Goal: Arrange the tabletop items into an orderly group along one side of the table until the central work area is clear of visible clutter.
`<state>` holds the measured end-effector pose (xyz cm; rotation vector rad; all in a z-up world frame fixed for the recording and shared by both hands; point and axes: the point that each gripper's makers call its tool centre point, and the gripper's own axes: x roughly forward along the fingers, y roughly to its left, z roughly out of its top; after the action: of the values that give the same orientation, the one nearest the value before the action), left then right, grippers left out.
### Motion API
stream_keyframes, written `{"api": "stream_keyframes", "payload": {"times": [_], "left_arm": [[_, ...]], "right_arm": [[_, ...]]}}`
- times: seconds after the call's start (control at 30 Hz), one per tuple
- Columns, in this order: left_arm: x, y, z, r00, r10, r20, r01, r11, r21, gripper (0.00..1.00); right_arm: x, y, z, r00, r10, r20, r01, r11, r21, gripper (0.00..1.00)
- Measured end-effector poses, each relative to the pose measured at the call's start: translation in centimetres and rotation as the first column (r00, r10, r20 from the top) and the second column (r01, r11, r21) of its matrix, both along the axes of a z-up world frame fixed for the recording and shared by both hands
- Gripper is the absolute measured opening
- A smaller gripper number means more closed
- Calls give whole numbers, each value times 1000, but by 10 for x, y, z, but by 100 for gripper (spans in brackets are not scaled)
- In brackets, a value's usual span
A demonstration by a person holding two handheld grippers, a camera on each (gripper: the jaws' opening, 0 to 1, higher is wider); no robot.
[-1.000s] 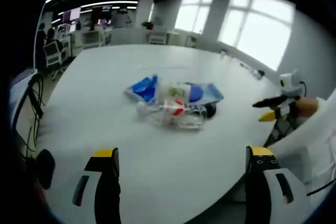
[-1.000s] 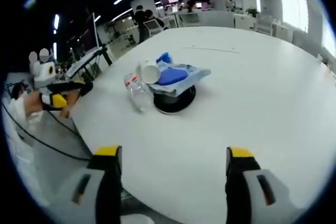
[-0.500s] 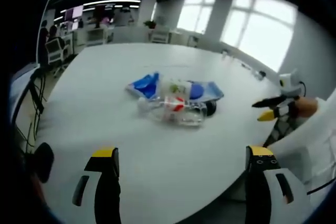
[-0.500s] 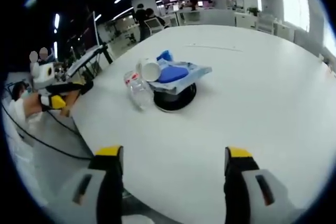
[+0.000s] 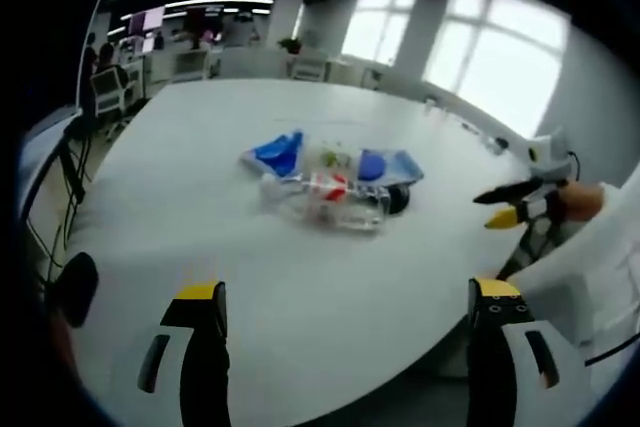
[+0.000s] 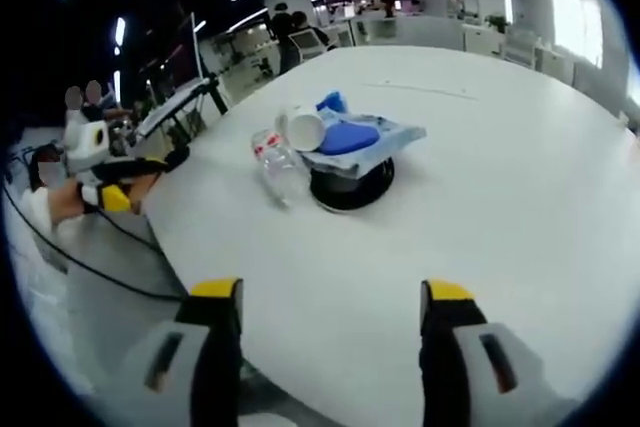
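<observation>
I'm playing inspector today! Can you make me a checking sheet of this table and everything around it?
Surface: white table, mostly bare, with one pile of things near its middle.
Job's things: clear plastic bottle lying on its side; white cup tipped over; blue packet resting on a round black object. All bunched together and touching.
Clutter: nothing seen apart from that pile.
Grippers: left tool open, holding nothing, over the table's near edge; right tool open, holding nothing, also short of the pile.
Cables: black cables run across the floor beside the table.
Surroundings: bright windows, desks and office chairs further back, ceiling strip lights.
</observation>
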<state>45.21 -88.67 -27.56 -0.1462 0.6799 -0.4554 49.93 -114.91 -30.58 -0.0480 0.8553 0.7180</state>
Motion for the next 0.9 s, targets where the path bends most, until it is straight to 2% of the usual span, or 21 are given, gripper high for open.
{"api": "stream_keyframes", "payload": {"times": [0.9], "left_arm": [[-13, 0, -11, 1000, 24, -14, -25, 999, -24, 97]], "right_arm": [[10, 29, 9, 996, 86, 22, -86, 996, -11, 66]]}}
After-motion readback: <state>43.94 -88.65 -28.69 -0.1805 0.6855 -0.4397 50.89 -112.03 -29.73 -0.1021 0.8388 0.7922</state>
